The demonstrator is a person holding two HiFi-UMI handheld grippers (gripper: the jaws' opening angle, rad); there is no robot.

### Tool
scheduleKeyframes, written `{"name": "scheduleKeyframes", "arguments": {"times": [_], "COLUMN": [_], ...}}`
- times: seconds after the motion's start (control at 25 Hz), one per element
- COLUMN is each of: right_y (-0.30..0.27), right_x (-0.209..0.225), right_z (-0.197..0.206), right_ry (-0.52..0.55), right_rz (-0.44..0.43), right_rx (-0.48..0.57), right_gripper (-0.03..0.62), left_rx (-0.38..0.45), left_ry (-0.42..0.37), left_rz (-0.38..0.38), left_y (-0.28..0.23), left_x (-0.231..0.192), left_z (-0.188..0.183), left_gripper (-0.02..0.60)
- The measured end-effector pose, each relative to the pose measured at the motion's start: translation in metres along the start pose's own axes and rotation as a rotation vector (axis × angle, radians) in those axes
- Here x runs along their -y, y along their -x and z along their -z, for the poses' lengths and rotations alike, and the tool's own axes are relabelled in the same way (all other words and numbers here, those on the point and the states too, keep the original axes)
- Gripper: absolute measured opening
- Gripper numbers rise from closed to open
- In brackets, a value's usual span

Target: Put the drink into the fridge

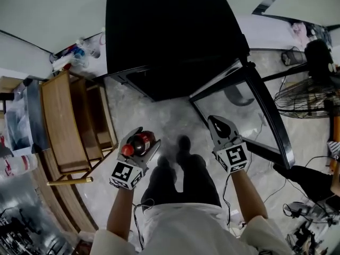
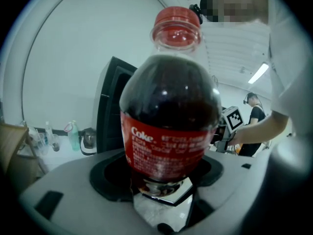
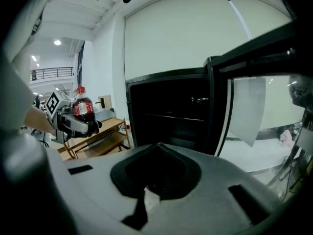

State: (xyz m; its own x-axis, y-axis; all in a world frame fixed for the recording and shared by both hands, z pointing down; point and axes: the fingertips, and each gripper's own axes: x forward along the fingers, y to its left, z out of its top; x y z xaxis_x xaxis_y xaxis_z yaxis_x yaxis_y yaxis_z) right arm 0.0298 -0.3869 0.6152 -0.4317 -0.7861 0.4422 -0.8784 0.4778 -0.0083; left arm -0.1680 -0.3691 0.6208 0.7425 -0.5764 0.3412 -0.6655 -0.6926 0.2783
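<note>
The left gripper (image 1: 143, 139) is clamped on a cola bottle (image 2: 168, 116). In the left gripper view the lower body of the bottle, below the red label, sits in the dark recess between the two jaws. The jaws stand wide apart to take its width. The bottle has a red cap (image 2: 176, 26) and is filled with dark liquid. The right gripper view shows it upright, cap on top.

The right gripper (image 1: 216, 122) is empty. Its jaws are closed together, their tips meeting in a point, and nothing lies between them.

The bottle is outside the fridge (image 1: 170, 31). It is held over the pale stone floor (image 1: 159, 116) in front of the black cabinet, to the left of the person's legs (image 1: 180, 174).

The fridge door (image 1: 249, 105) is a glass pane in a black frame. It stands open to the right of the cabinet, and the right gripper is just beside its near edge. The interior is dark, so the shelves cannot be made out clearly.

A wooden rack (image 1: 69, 126) stands to the left of the fridge. A fan (image 1: 308, 97) stands beyond the open door.
</note>
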Motion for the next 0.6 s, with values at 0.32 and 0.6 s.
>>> {"name": "scheduleKeyframes", "arguments": {"times": [0.32, 0.6], "right_y": [-0.057, -0.104], "right_x": [0.007, 0.015], "right_z": [0.046, 0.097], "right_ry": [0.014, 0.018], "right_rz": [-0.022, -0.037], "right_rx": [0.030, 0.056], "right_gripper": [0.001, 0.002], "left_rx": [0.015, 0.020], "left_ry": [-0.014, -0.046], "left_rz": [0.024, 0.064], "left_y": [-0.046, -0.091], "left_x": [-0.033, -0.056], "left_z": [0.045, 0.091], "left_gripper": [0.307, 0.307]}}
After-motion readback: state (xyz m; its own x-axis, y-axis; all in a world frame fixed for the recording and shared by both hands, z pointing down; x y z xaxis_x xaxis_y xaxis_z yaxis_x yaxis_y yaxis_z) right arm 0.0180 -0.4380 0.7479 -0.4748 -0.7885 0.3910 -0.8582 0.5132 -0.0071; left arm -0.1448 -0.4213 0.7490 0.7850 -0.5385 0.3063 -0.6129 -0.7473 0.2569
